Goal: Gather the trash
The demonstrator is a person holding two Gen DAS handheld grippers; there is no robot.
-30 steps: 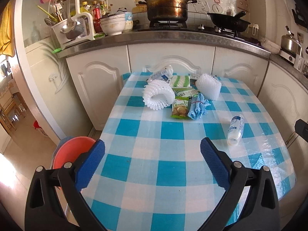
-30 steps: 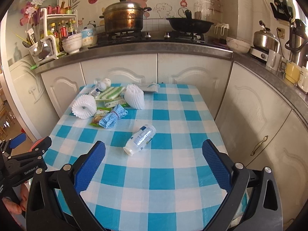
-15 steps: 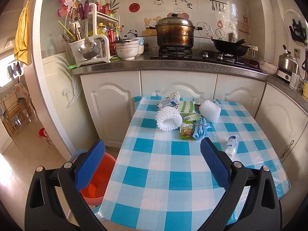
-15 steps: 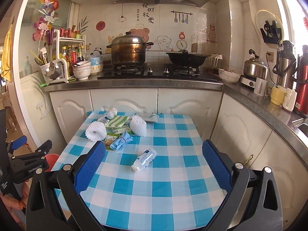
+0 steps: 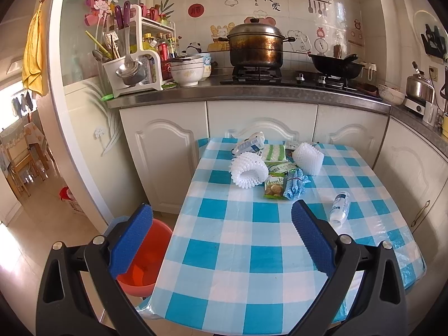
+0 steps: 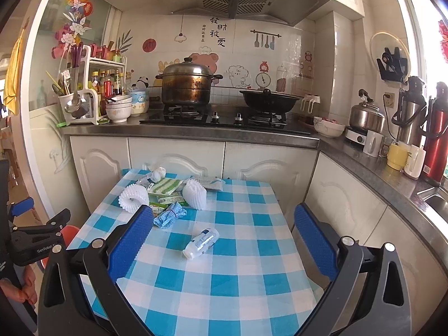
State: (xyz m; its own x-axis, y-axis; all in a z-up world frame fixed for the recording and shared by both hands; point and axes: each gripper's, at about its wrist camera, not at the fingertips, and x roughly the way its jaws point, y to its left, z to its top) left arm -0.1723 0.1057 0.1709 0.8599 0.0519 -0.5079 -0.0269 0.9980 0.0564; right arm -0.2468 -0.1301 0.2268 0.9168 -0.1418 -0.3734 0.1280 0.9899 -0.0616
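A pot (image 5: 256, 46) and a wok (image 5: 334, 65) sit on the stove (image 6: 215, 117). Stacked bowls (image 5: 187, 70) stand beside a utensil rack (image 5: 131, 64) on the counter (image 5: 252, 93). A kettle (image 6: 364, 114), a yellow cup (image 6: 397, 155) and a red flask (image 6: 436, 140) stand at the right.

Both grippers, left gripper (image 5: 221, 238) and right gripper (image 6: 222, 239), are chunky black plastic frames with silver screws and blue textured pads (image 6: 128, 242); "GenRobot" printed in white on the left one.

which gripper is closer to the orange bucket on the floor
Left. The left gripper hangs right above the orange bucket at the table's left edge; the right gripper is over the table, farther right.
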